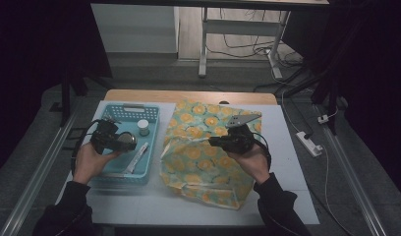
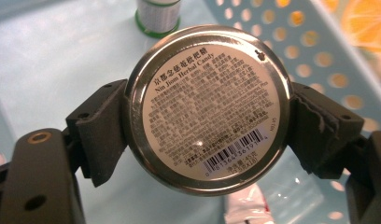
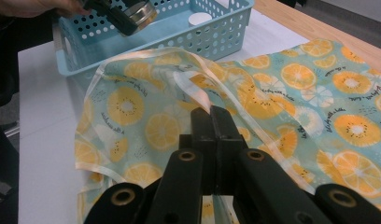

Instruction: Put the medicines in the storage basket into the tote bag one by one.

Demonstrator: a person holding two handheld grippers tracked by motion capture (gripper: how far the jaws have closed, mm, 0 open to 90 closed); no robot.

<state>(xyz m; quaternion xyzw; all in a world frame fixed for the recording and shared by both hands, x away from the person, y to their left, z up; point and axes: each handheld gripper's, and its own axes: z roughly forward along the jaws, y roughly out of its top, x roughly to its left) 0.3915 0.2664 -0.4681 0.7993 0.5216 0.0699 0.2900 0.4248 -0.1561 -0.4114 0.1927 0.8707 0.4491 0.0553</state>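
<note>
Left gripper view: the left gripper [image 2: 208,122] clamps a round, shiny metal tin [image 2: 208,109] between its matte black jaws, the paper label and barcode facing the camera. Under it lies the smooth floor of a perforated blue plastic basket [image 2: 319,51], and farther off stands a small white bottle [image 2: 158,16] with a green band. In the right gripper view, the right gripper [image 3: 215,122] has its jaws shut on the glossy edge of an orange-slice-patterned bag [image 3: 272,93] spread on the white tabletop [image 3: 44,140].

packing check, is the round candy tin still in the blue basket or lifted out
Lifted: the left gripper clamps the candy tin above the basket floor.
</note>
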